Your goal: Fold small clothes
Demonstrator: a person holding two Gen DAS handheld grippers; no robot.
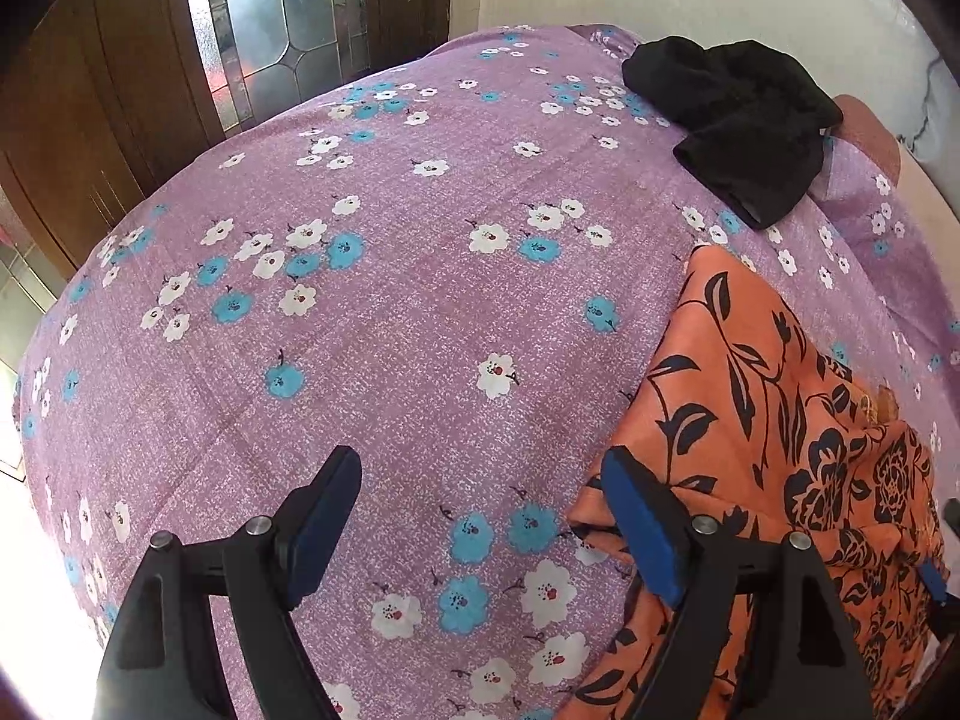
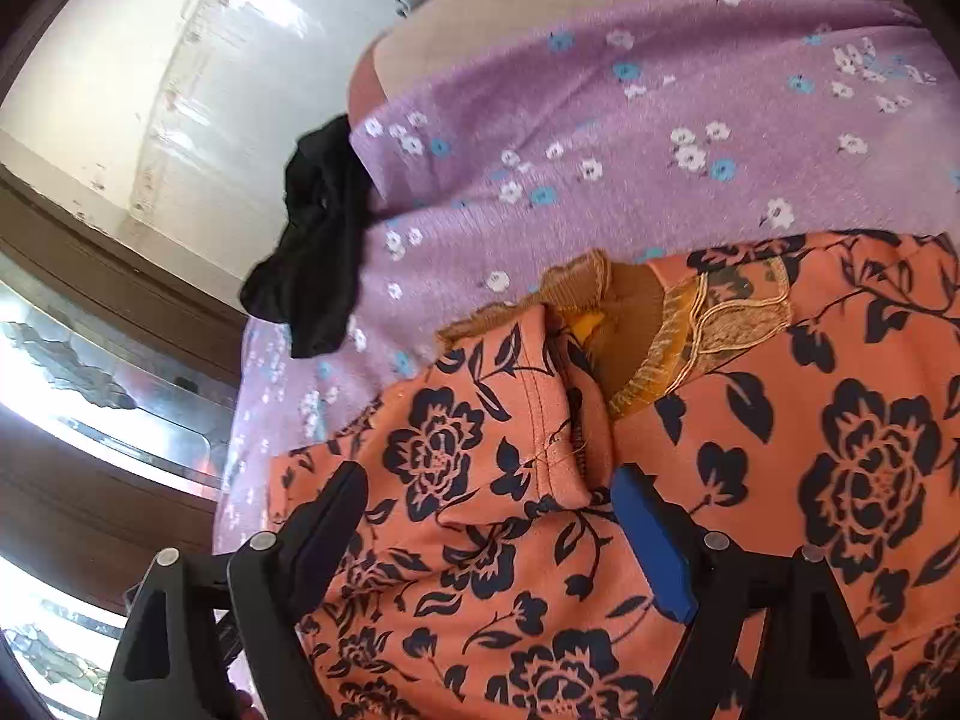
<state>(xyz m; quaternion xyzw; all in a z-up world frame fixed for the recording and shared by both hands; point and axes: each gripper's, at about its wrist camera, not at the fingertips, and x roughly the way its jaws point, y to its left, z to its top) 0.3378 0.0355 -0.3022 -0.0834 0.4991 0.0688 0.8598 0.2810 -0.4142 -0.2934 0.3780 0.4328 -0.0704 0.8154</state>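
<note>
Lying on the purple floral bedsheet (image 1: 420,312), the orange floral garment (image 2: 750,450) sits near; both the left gripper (image 1: 480,516) and right gripper (image 2: 489,516) gape wide, holding nothing; black cloth (image 1: 732,126) lies far right.

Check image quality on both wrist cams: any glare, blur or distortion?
Left wrist: sharp, strong fisheye bowing of the bedsheet, blown-out glare at lower left, black garment lacks detail. Right wrist: slightly soft, window overexposed at left, orange floral garment evenly lit.
</note>
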